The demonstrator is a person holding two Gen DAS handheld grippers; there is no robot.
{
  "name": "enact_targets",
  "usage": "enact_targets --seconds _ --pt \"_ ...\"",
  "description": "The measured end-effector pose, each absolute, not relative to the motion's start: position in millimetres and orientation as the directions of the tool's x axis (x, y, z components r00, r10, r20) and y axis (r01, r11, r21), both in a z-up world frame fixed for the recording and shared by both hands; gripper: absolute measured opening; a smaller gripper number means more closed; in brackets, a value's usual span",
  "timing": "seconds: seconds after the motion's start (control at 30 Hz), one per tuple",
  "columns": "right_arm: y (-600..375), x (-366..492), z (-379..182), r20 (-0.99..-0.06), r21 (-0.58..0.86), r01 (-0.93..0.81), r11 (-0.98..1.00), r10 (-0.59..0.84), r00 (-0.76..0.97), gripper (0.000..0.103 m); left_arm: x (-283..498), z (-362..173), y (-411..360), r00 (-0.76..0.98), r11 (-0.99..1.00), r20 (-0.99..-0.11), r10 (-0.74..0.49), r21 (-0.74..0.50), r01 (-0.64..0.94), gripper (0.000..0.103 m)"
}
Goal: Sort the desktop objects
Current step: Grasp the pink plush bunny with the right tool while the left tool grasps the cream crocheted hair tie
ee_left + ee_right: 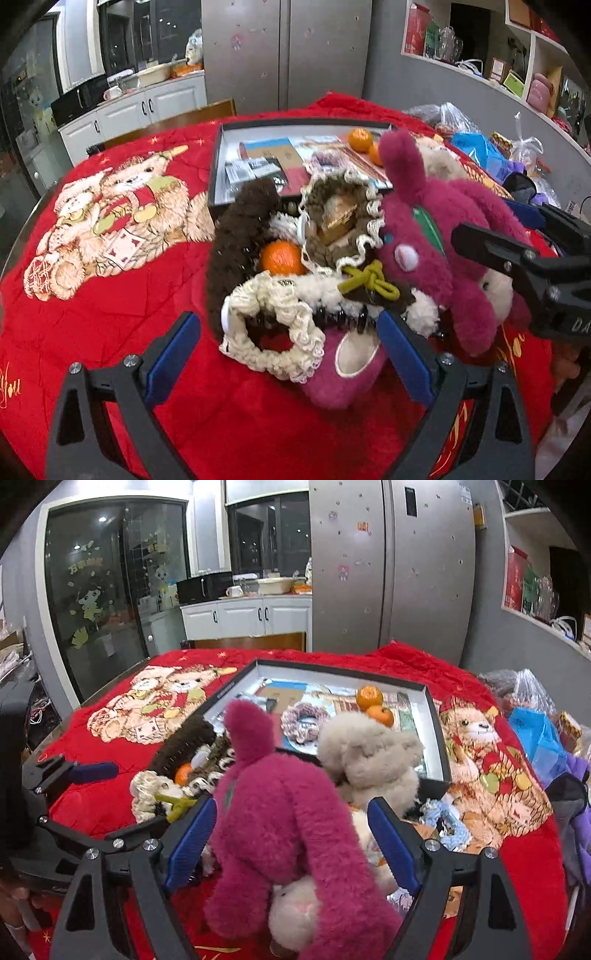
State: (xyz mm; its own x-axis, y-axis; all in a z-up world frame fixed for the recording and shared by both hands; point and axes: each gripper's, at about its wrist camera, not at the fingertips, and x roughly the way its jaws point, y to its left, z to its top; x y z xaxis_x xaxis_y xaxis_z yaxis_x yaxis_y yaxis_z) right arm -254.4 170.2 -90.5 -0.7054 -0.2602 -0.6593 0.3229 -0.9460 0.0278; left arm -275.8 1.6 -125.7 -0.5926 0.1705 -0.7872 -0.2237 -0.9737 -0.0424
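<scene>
A magenta plush bear (443, 236) lies on the red cloth in front of a black tray (216, 177). My left gripper (288, 328) is open, its fingers either side of a cream scrunchie (273, 332) and the bear's foot. An orange (282, 256), brown scrunchies and a small gold box sit just beyond. My right gripper (291, 814) is open around the magenta bear's body (280, 812), with a beige plush (373, 753) behind. The tray (437, 723) holds two oranges (369, 696), a pink scrunchie (304, 720) and cards.
A light blue scrunchie (448, 821) lies right of the plush toys. Plastic bags (535, 734) and clothing crowd the table's right edge. The red cloth with bear print (110, 206) spreads to the left. A fridge and cabinets stand behind the table.
</scene>
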Motion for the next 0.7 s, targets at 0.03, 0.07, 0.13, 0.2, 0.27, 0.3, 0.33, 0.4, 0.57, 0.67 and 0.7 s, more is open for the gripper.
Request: enact_targets --seconds 0.03,0.07,0.13,0.2,0.27,0.3,0.33,0.4,0.57,0.67,0.7 --pt "171 -256 -92 -0.665 0.037 0.319 -0.947 -0.261 -0.7 0.086 -275 -126 2 -0.596 -0.973 -0.785 0.169 -0.037 -0.227 0.098" --pt "172 -257 -94 -0.669 0.043 0.316 -0.948 -0.262 -0.695 0.086 -274 -125 3 -0.597 -0.973 -0.785 0.165 -0.031 -0.228 0.098" --pt "174 -260 -97 -0.677 0.054 0.312 -0.949 -0.264 -0.687 0.086 -273 -125 3 -0.596 -0.972 -0.787 0.161 -0.023 -0.232 0.098" --pt "174 -261 -99 -0.681 0.053 0.311 -0.949 -0.262 -0.684 0.086 -272 -125 1 -0.59 -0.973 -0.791 0.162 -0.028 -0.229 0.098" --pt "173 -262 -100 -0.684 0.048 0.315 -0.948 -0.261 -0.681 0.086 -271 -126 -1 -0.584 -0.974 -0.795 0.166 -0.038 -0.226 0.098" --pt "171 -262 -101 -0.685 0.043 0.318 -0.947 -0.26 -0.681 0.086 -271 -127 -3 -0.58 -0.974 -0.797 0.166 -0.042 -0.222 0.098" --pt "170 -262 -102 -0.686 0.038 0.322 -0.946 -0.259 -0.68 0.086 -269 -128 -4 -0.577 -0.976 -0.801 0.159 -0.039 -0.215 0.098" --pt "167 -263 -105 -0.692 0.034 0.327 -0.944 -0.258 -0.674 0.086 -264 -130 -8 -0.589 -0.981 -0.798 0.126 -0.014 -0.192 0.098" --pt "167 -264 -106 -0.69 0.049 0.329 -0.943 -0.27 -0.671 0.086 -263 -142 -20 -0.584 -0.984 -0.8 0.137 -0.04 -0.175 0.098" --pt "167 -267 -109 -0.694 0.081 0.331 -0.94 -0.292 -0.659 0.086 -262 -143 -17 -0.602 -0.981 -0.787 0.133 -0.02 -0.191 0.098" --pt "166 -267 -111 -0.693 0.083 0.331 -0.94 -0.293 -0.659 0.086 -261 -142 -16 -0.609 -0.981 -0.782 0.131 -0.014 -0.193 0.097"
